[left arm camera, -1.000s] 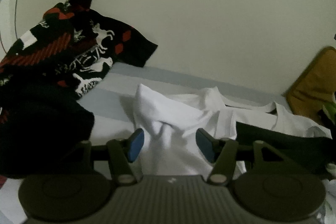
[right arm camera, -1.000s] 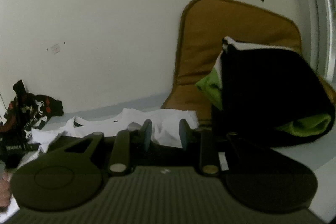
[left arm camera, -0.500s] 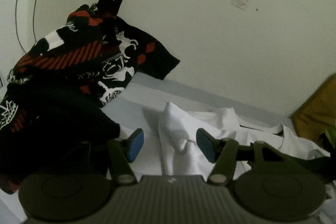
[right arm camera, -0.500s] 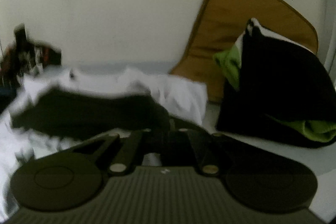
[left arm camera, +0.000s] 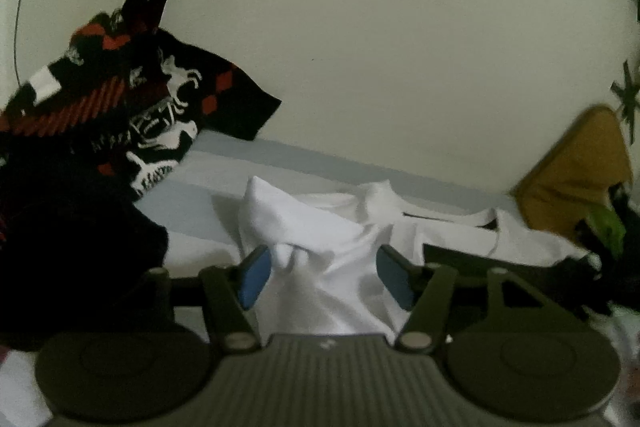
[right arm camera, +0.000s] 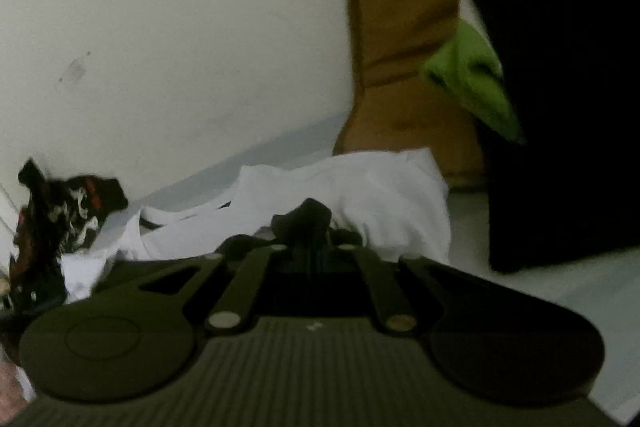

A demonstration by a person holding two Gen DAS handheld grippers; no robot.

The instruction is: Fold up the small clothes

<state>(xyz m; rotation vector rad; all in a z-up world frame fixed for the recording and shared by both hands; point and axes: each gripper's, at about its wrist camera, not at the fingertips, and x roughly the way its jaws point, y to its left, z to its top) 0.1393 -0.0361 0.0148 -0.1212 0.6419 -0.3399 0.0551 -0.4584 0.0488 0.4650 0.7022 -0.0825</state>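
Note:
A white garment [left arm camera: 332,239] lies crumpled on the pale bed sheet [left arm camera: 192,203], with one fold standing up in a peak. My left gripper [left arm camera: 325,279] sits low over it. Its jaws are opening, and white cloth fills the gap between the blue pads [left arm camera: 256,279] without being pinched. A black garment [left arm camera: 480,259] lies across the white one on the right. In the right wrist view my right gripper [right arm camera: 310,231] is shut on a bunched tuft of that black garment [right arm camera: 308,215], which hides the fingertips. The white garment [right arm camera: 380,195] spreads behind it.
A heap of black, red and white patterned clothes [left arm camera: 120,107] fills the left side against the wall. A mustard cushion [right arm camera: 400,27] leans on the wall at the right. A stack of black and green fabric [right arm camera: 560,107] stands in front of it.
My right gripper's jaws went from apart to shut on black cloth, and it dropped lower toward the white garment. The left gripper's view swung left and then back; its jaws stay apart.

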